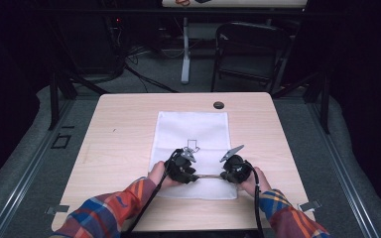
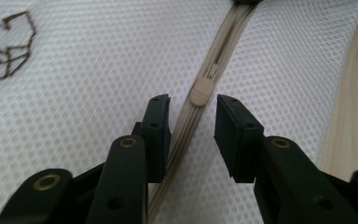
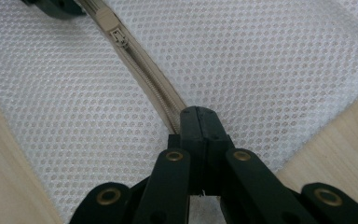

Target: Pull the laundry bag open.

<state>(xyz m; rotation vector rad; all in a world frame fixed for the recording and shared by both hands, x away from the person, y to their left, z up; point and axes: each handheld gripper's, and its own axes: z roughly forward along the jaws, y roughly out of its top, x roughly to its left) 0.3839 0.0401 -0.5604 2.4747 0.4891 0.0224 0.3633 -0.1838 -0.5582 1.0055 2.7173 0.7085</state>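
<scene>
L hand-held gripper [image 2: 192, 109] view: zipper pull [image 2: 200, 91] between parted jaws.

A white mesh bag [image 1: 192, 144] lies flat on the wooden table [image 1: 119, 148], a small dark printed mark at its middle. Both hands are low over the bag's near end: the left gripper [image 1: 194, 176] and the right gripper [image 1: 224, 176] face each other, with a thin pale strip running between them. Plaid sleeves come in from below. A dark round cap [image 1: 219, 105] sits by the table's far edge.
</scene>
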